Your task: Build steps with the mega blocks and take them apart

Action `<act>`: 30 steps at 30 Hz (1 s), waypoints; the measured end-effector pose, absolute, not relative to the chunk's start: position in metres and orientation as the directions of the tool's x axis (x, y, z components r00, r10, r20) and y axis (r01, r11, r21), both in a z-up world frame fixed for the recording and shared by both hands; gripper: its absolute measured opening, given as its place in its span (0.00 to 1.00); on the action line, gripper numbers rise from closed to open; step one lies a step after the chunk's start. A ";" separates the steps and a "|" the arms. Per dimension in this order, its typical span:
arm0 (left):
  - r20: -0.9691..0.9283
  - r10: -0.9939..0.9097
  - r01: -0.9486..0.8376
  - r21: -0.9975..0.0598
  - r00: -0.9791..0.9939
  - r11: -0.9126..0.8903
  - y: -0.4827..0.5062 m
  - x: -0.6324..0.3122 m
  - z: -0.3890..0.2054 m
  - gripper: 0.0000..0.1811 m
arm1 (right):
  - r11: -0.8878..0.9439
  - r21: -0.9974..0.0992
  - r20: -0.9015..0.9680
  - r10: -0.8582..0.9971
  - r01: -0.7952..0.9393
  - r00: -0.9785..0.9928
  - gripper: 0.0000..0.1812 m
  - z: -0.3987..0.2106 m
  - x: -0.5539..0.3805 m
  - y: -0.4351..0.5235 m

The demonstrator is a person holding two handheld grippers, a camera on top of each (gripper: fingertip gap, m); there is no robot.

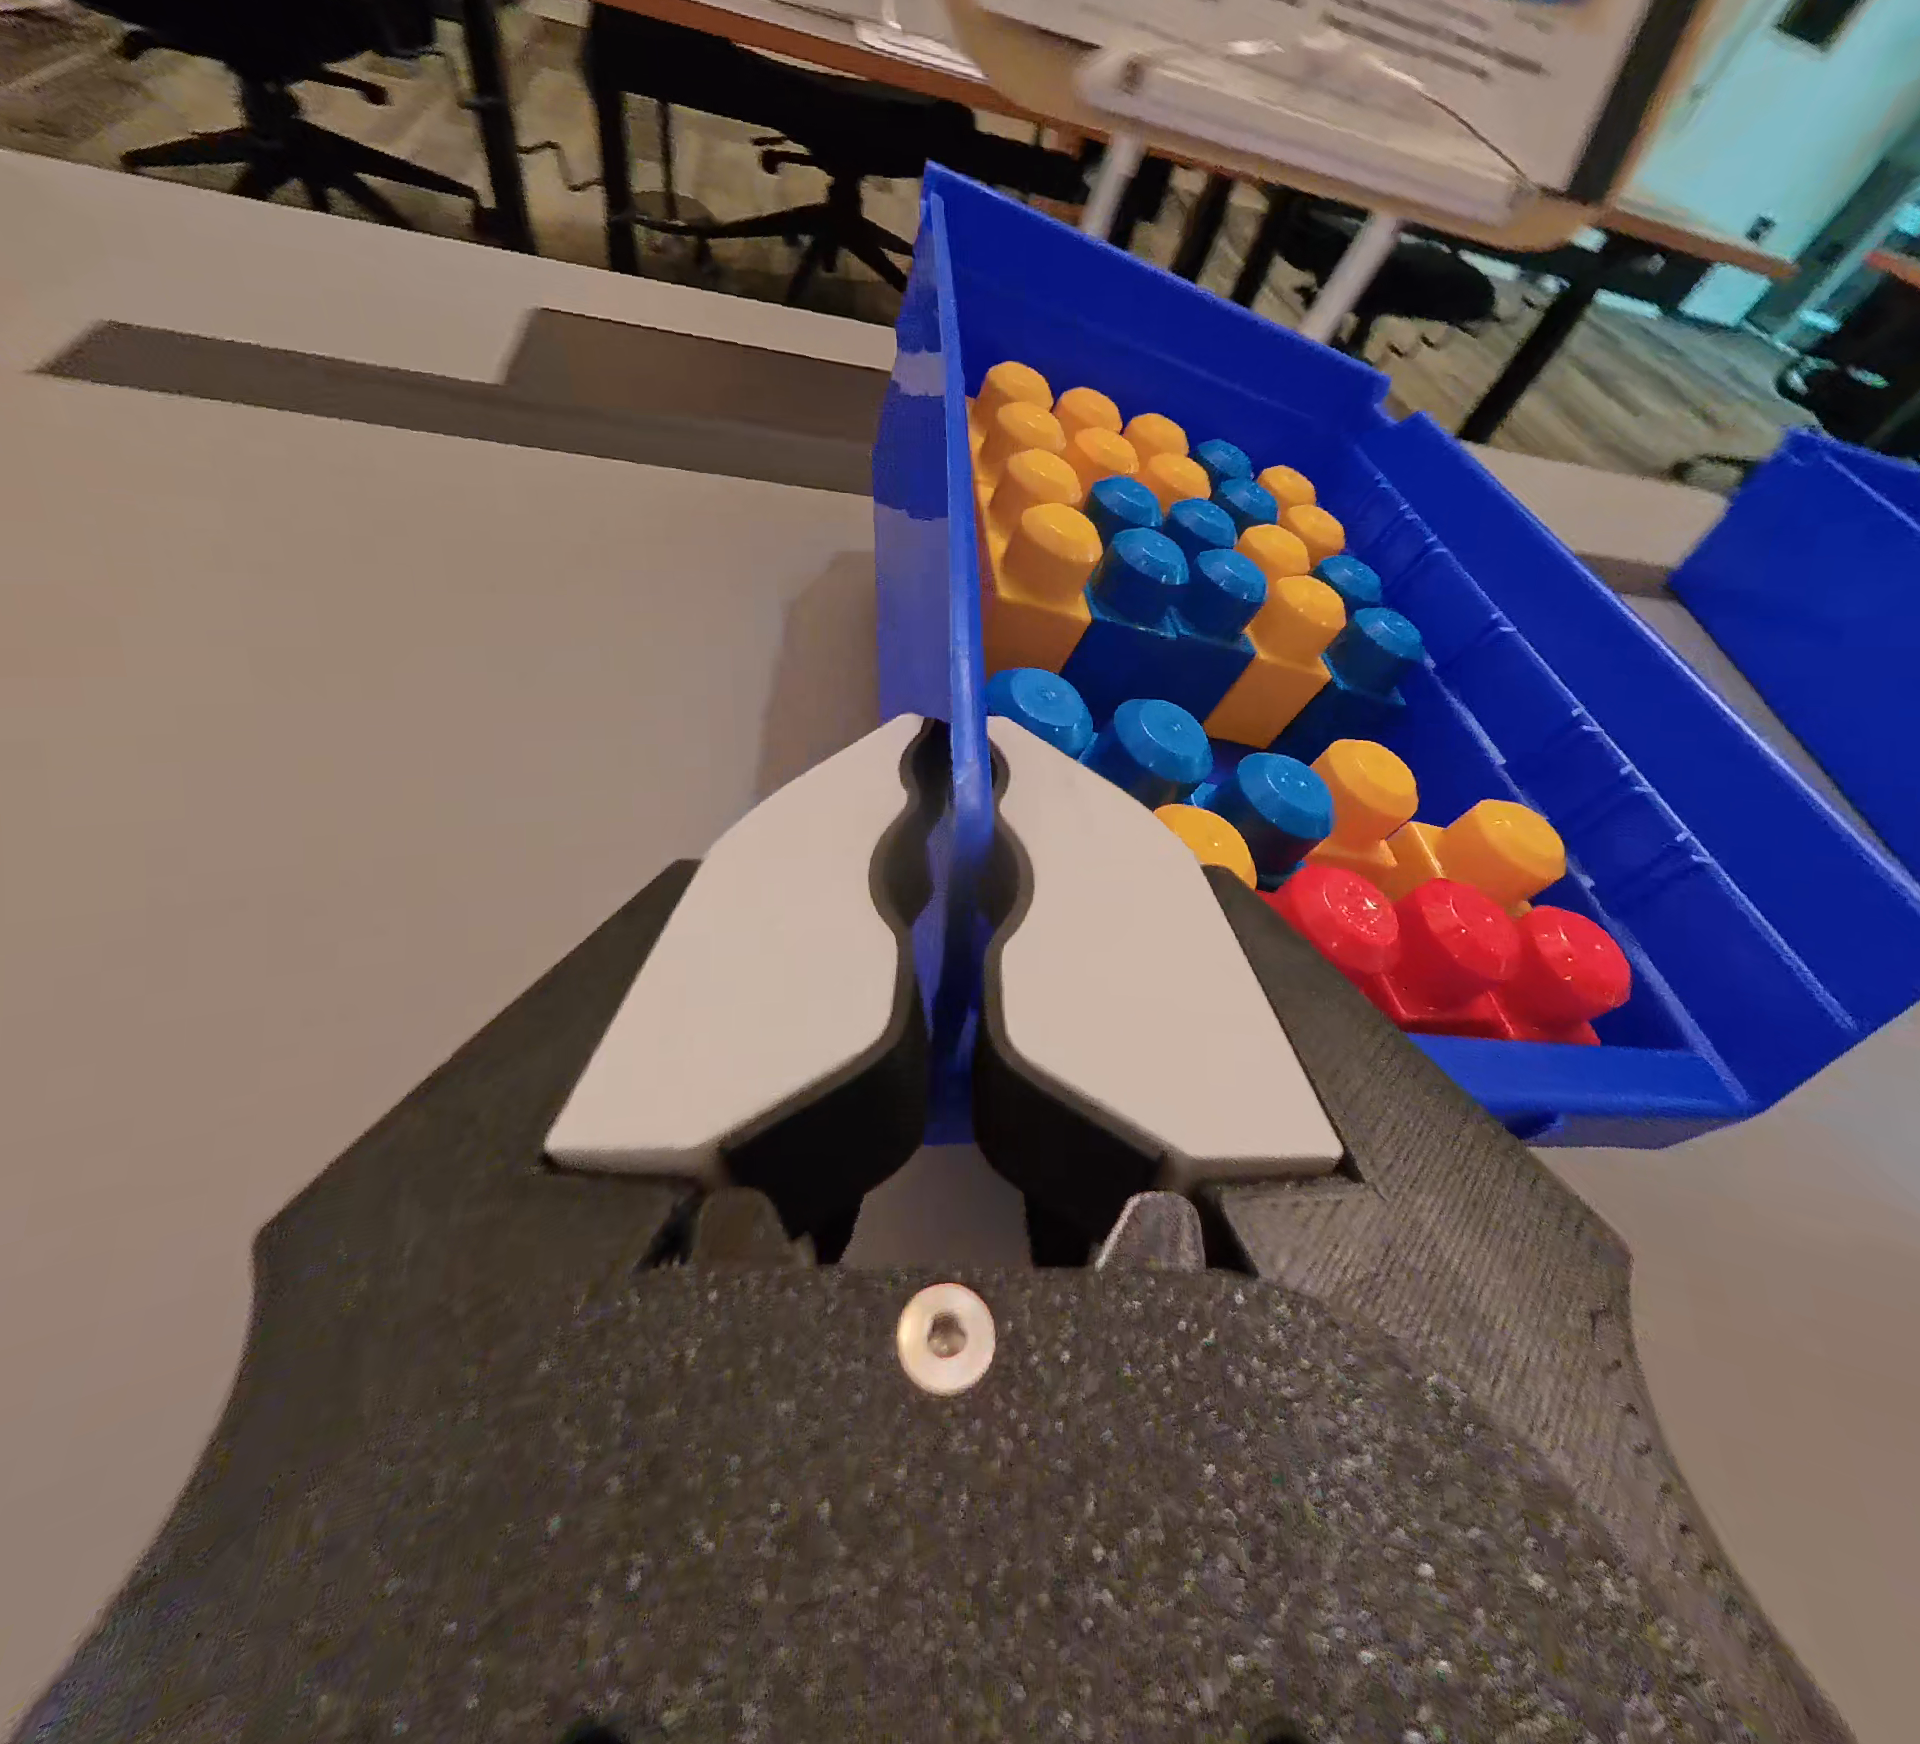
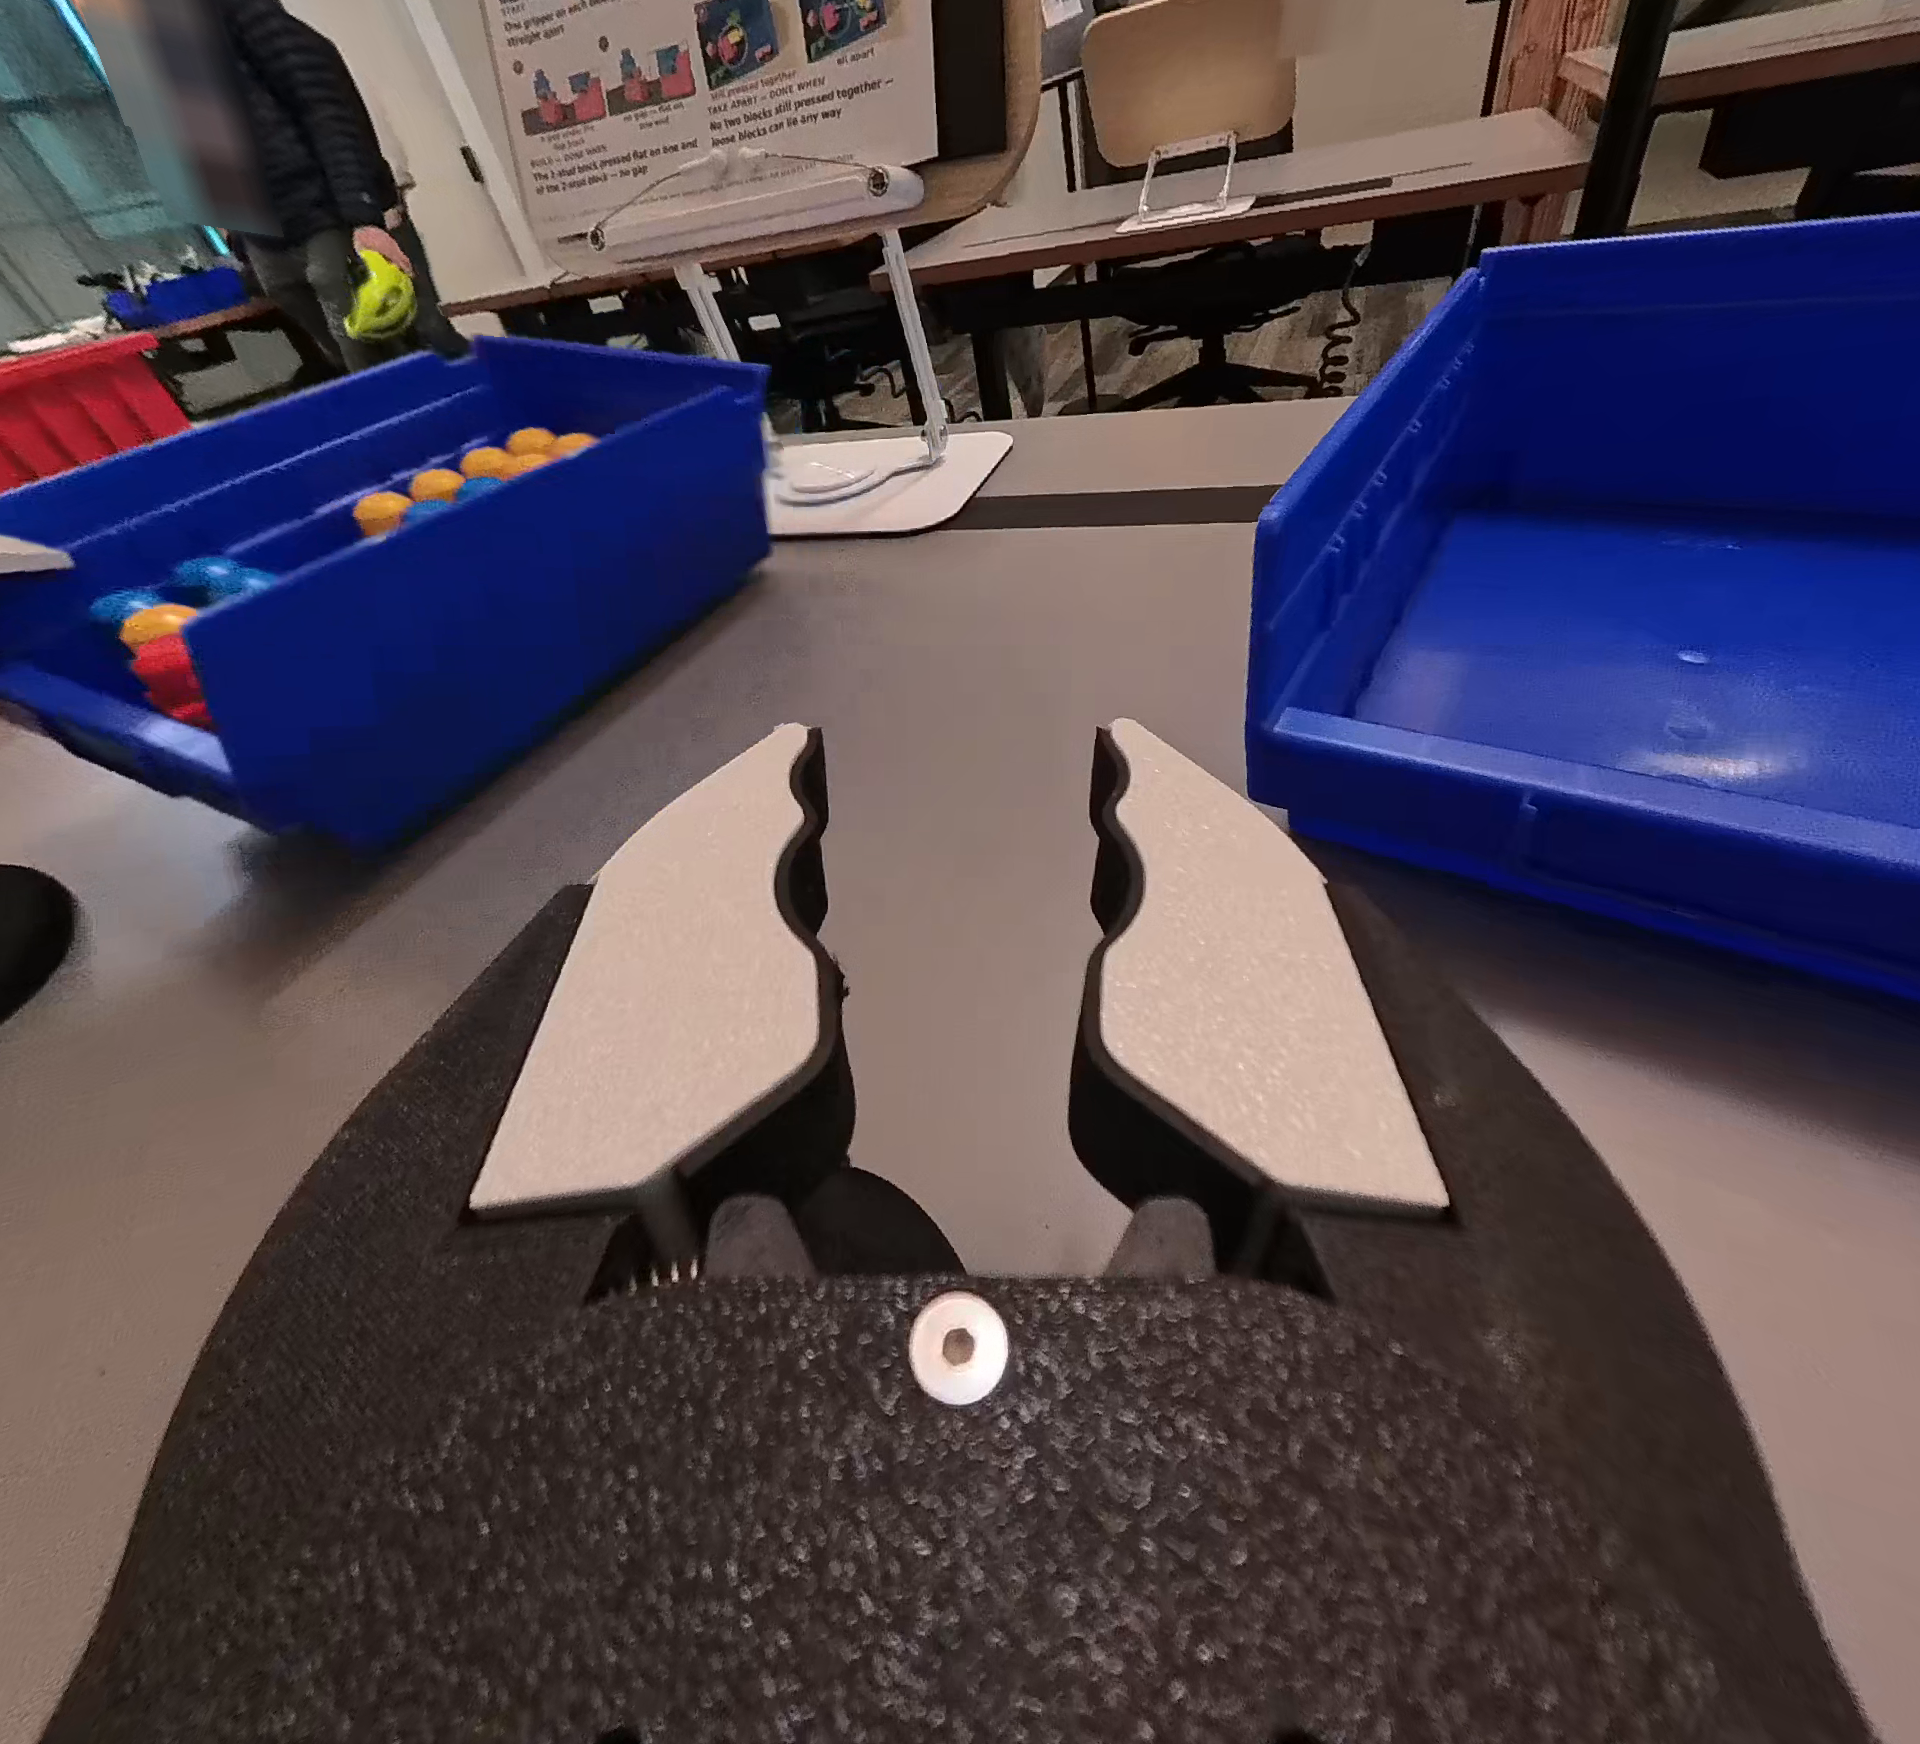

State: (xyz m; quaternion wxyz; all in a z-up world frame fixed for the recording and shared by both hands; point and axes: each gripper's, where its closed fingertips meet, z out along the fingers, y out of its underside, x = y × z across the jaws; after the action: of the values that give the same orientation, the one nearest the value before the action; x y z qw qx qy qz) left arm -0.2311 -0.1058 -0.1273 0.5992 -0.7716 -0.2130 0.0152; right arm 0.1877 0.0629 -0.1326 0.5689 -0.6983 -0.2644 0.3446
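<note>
Your left claw [image 1: 951, 764] was clamped on the near side wall of the blue bin [image 1: 1558, 655], so the mega blocks [image 1: 1195, 593] lay just right of it, filling the centre and right of the left wrist view. The bin's long axis ran away from you toward the upper right. Your right claw [image 2: 956, 759] stood wide and empty over the bare grey surface [image 2: 956, 614]; in its view that bin sat at middle left, well apart, with an empty blue bin [image 2: 1621, 645] at right. The left was nearer.
</note>
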 end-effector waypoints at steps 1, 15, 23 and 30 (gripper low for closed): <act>0.242 0.374 0.324 -0.930 0.895 -0.174 -0.114 -0.245 -0.125 0.02 | -0.213 -0.977 -0.181 0.762 -0.024 0.622 0.27 -0.133 0.188 0.063; 0.364 0.672 0.451 -0.891 0.645 0.049 -0.193 -0.416 -0.146 0.03 | -0.213 -0.976 -0.189 0.756 -0.038 0.627 0.27 -0.132 0.190 0.064; 0.302 0.761 0.380 -0.922 0.574 0.080 -0.200 -0.428 -0.161 0.03 | -0.216 -0.976 -0.176 0.750 -0.015 0.637 0.26 -0.134 0.188 0.065; 0.390 0.696 0.414 -0.899 0.604 0.144 -0.192 -0.420 -0.160 0.15 | -0.200 -0.980 -0.163 0.738 -0.018 0.655 0.26 -0.132 0.191 0.067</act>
State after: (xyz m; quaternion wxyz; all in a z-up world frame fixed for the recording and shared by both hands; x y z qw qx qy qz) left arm -0.4198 -0.1921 -0.1605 0.6217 -0.6444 -0.4305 0.1131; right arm 0.1909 0.0666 -0.1316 0.5782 -0.7023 -0.2561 0.3268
